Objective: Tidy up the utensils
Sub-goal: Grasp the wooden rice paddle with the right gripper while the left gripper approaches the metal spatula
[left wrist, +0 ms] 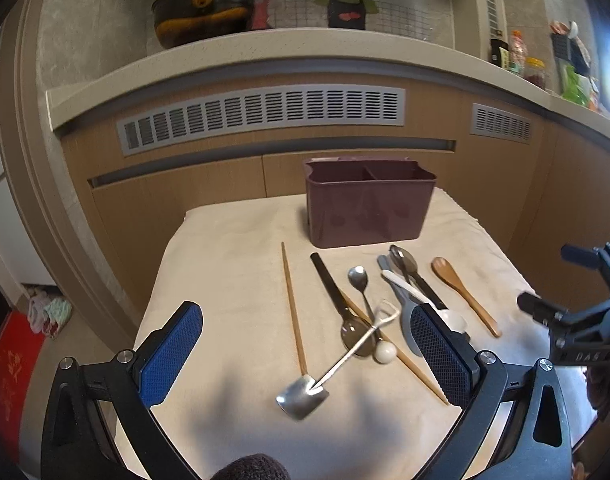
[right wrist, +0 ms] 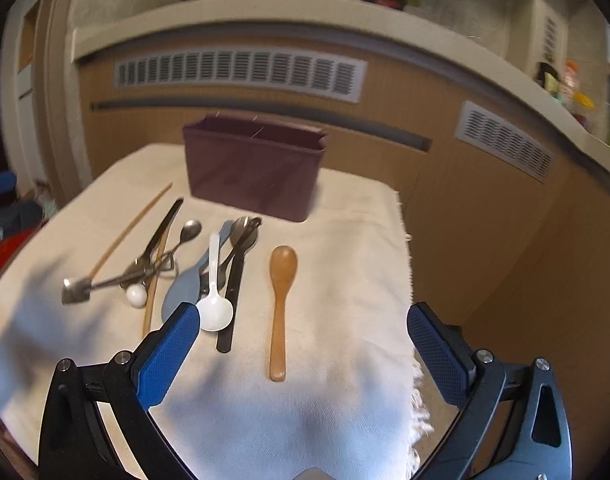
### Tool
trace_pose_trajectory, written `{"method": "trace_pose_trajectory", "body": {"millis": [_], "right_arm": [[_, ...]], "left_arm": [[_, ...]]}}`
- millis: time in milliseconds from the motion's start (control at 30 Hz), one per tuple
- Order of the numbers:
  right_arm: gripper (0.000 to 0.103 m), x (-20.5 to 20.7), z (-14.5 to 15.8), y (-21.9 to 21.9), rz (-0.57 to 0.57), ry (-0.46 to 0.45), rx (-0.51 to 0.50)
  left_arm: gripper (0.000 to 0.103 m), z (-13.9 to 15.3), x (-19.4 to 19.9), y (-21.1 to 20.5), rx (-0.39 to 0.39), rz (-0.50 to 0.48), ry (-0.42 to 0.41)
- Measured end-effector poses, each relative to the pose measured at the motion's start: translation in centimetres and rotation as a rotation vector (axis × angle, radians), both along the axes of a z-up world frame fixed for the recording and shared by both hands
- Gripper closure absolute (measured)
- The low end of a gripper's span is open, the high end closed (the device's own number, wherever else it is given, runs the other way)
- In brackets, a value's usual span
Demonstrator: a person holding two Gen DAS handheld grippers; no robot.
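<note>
My right claw (right wrist: 301, 344) is hanging wide apart, empty — the wooden spoon (right wrist: 281, 300) is lying straight ahead near the cloth's (right wrist: 345, 420) right edge, handle toward me; left claw (left wrist: 305, 352) apart too, farther away.

A dark maroon plastic utensil caddy (left wrist: 369, 204), divided into compartments, stands at the far end of a cream cloth (left wrist: 225, 264). In front of the caddy lie the utensils: a single wooden chopstick (left wrist: 293, 312) nearest its left corner, a wooden spoon (left wrist: 463, 294) off its right corner, and between them a tangle (handles crossing) of a small steel teaspoon (left wrist: 359, 280), a shovel-shaped metal spoon (left wrist: 305, 398) and a white plastic spoon (left wrist: 421, 296). Closest to the camera, the left gripper (left wrist: 307, 352) hovers with blue-padded jaws spread wide, nothing between them. The right gripper (left wrist: 545, 280), black, shows well right of the caddy.
</note>
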State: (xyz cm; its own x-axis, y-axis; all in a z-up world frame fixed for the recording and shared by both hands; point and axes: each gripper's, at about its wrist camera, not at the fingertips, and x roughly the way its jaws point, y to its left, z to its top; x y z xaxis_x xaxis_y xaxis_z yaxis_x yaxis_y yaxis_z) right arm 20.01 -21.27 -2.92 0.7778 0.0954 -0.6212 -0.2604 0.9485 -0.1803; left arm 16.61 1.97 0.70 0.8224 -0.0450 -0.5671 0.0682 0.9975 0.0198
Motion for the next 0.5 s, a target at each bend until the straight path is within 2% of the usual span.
{"method": "trace_pose_trajectory", "body": {"millis": [67, 133, 200, 233, 300, 367, 500], "right_arm": [[0.001, 1.6, -0.9, 0.2, 0.010, 0.023, -0.004], [0.010, 3.4, -1.6, 0.3, 0.022, 0.043, -0.001], [0.039, 5.4, -2.5, 0.8, 0.035, 0.086, -0.020], [0.044, 6.2, -2.8, 0.9, 0.044, 0.114, -0.015], [0.046, 8.0, -3.7, 1.2, 0.049, 0.178, 0.013], [0.047, 9.0, -4.3, 1.6, 0.044, 0.192, 0.013], [0.062, 10.6, -5.5, 2.4, 0.038, 0.228, 0.025]], "left_arm": [[0.000, -0.6, 1.2, 0.8, -0.004, 0.021, 0.012], [0.000, -1.5, 2.4, 1.6, -0.011, 0.028, 0.029], [0.000, -2.3, 3.3, 2.2, -0.017, 0.028, 0.043], [0.000, -2.5, 3.6, 2.5, -0.017, 0.027, 0.047], [0.000, -2.8, 4.2, 3.3, -0.012, 0.034, 0.048], [0.000, -2.9, 4.7, 4.2, -0.009, 0.053, 0.042], [0.000, -3.5, 5.6, 5.6, 0.016, 0.071, 0.052]]}}
